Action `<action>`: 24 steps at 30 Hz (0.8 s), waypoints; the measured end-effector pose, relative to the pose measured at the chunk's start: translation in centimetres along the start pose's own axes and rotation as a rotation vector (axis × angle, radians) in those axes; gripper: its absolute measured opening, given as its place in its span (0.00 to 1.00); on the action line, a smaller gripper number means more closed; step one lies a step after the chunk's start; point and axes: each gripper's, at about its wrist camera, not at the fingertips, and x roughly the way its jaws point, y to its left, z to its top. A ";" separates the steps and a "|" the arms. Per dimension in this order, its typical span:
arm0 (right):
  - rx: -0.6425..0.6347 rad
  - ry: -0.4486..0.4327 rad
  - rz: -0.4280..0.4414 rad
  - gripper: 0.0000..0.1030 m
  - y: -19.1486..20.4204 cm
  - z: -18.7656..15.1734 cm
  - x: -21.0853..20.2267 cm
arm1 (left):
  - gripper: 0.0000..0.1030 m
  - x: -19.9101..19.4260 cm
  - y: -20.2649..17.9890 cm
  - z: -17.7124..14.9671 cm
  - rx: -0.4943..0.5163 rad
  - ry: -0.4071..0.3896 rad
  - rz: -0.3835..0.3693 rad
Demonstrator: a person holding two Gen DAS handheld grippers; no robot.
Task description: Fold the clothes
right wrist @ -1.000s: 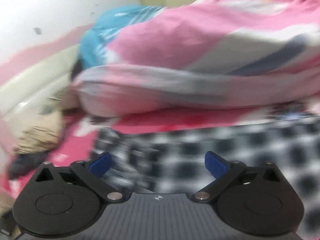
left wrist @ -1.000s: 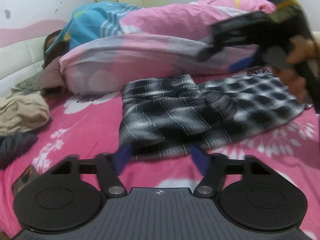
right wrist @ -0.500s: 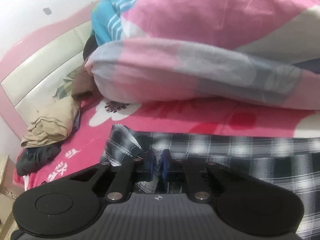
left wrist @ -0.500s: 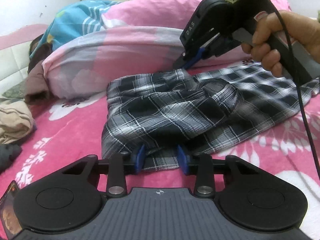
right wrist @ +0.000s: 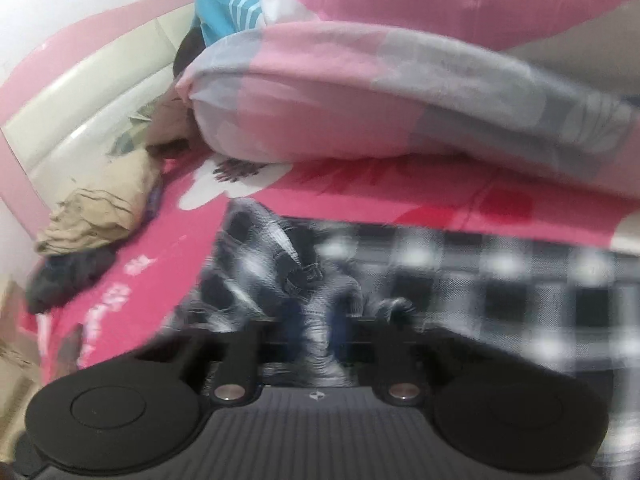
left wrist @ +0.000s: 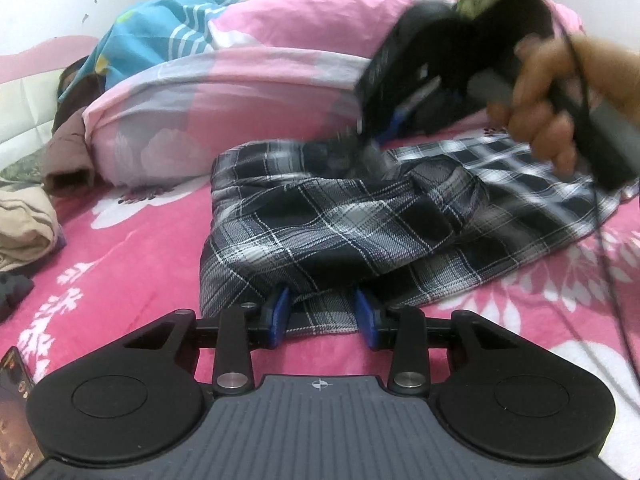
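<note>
A black, grey and white plaid garment [left wrist: 360, 228] lies crumpled on the pink flowered bed sheet [left wrist: 132, 256]. My left gripper [left wrist: 322, 316] is at its near hem, jaws partly closed around a fold of the cloth. My right gripper [left wrist: 376, 140] shows in the left wrist view at the garment's far edge, held by a hand. In the blurred right wrist view the right gripper [right wrist: 314, 324] is shut on a bunch of the plaid garment [right wrist: 460, 276].
A rolled pink and grey duvet [left wrist: 256, 92] lies behind the garment. Beige clothes [left wrist: 24, 220] and a dark item [left wrist: 12, 292] lie at the left. A phone [left wrist: 16, 408] lies at the lower left. A white padded headboard [right wrist: 92, 92] stands at the left.
My left gripper closed in on the near hem. My right gripper came down to the far edge, shut on the cloth and is now pulling it up, blurred by motion.
</note>
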 end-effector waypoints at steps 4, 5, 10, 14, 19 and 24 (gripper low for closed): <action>0.161 -0.059 0.109 0.08 -0.9 0.8 -3.4 | 0.36 -0.3 0.4 -0.1 -0.014 0.002 -0.010; 0.183 -0.053 0.107 0.08 -1.4 0.7 -3.5 | 0.36 -0.4 0.5 -0.1 -0.019 0.003 -0.014; 0.276 0.022 0.058 0.08 -4.3 -0.7 -1.7 | 0.36 -0.7 0.7 -0.1 -0.020 0.003 -0.019; 0.276 -0.004 0.050 0.11 -4.6 -0.6 -2.0 | 0.36 -0.8 0.7 -0.2 -0.017 0.002 -0.025; 0.318 -0.045 0.059 0.55 -5.5 -1.0 -3.3 | 0.37 -0.9 0.9 -0.3 -0.025 0.000 -0.026; 0.354 -0.006 0.070 0.69 -6.6 -1.4 -3.7 | 0.37 -0.9 1.1 -0.3 -0.031 -0.005 -0.026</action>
